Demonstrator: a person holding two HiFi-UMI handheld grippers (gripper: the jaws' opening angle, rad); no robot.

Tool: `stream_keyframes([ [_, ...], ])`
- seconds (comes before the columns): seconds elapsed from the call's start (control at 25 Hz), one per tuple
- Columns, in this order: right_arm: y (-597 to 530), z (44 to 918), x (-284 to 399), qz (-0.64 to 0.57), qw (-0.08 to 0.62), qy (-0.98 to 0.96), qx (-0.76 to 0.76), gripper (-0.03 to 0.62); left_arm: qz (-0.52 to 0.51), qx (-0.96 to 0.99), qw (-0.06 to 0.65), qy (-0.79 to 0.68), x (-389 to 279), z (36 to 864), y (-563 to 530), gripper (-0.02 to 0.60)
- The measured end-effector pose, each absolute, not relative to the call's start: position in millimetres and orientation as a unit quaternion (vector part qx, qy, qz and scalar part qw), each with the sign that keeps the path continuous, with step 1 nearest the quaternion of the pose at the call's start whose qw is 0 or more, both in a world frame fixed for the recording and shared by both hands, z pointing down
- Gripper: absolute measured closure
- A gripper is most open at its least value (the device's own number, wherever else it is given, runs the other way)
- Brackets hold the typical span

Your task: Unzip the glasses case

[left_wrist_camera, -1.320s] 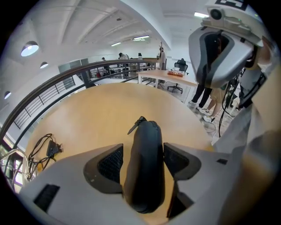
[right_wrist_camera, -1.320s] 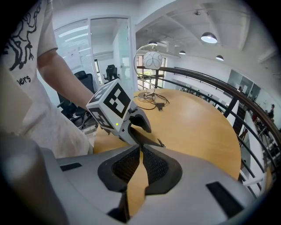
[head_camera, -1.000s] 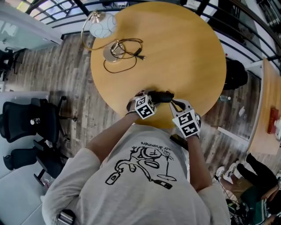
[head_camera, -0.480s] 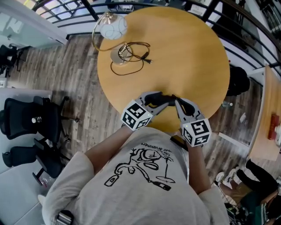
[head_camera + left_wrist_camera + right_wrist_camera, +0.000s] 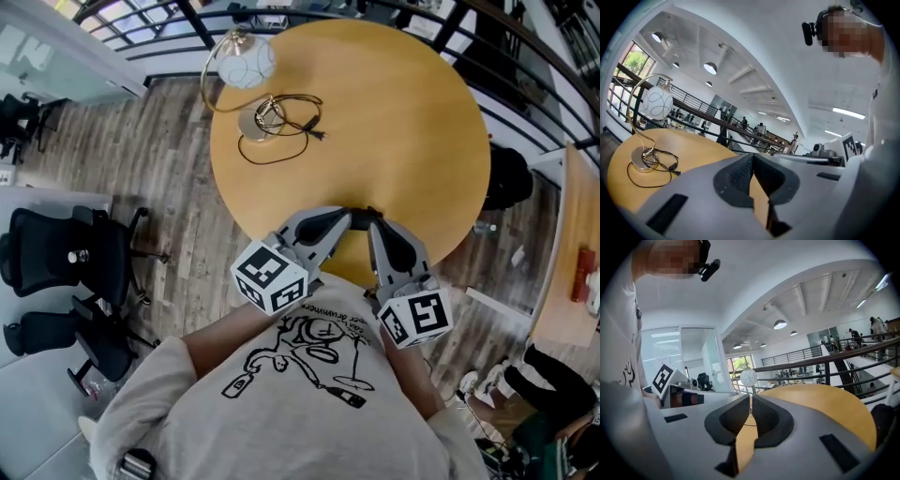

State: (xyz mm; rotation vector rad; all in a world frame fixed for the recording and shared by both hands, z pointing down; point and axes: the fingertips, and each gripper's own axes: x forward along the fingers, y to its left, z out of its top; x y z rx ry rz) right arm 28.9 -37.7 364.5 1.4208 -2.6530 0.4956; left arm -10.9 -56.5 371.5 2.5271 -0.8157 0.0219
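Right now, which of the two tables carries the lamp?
The big round table in the middle; the lamp stands at its edge; the side table shows none.

Left gripper (image 5: 345,217) jaws together; right gripper (image 5: 373,219) likewise; both held nearly level.

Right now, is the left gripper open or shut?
The left gripper is shut and empty: in its own view the pads meet at the tips, and only the table shows through the slit below.
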Motion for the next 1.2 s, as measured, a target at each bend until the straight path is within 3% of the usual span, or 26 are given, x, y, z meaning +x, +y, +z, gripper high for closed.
stream_keyframes([
  [0.76, -29.3, 365.9, 34.2, 0.14, 0.05, -0.868, 0.473, 0.572, 0.027, 0.944, 0.168, -0.283, 15.7, 375.1, -36.5, 0.572],
  [1.2, -28.2, 368.6, 36.8, 0.142, 0.055, -0.869, 0.47, 0.572, 0.031, 0.942, 0.166, -0.292, 14.8, 375.0, -37.1, 0.572],
])
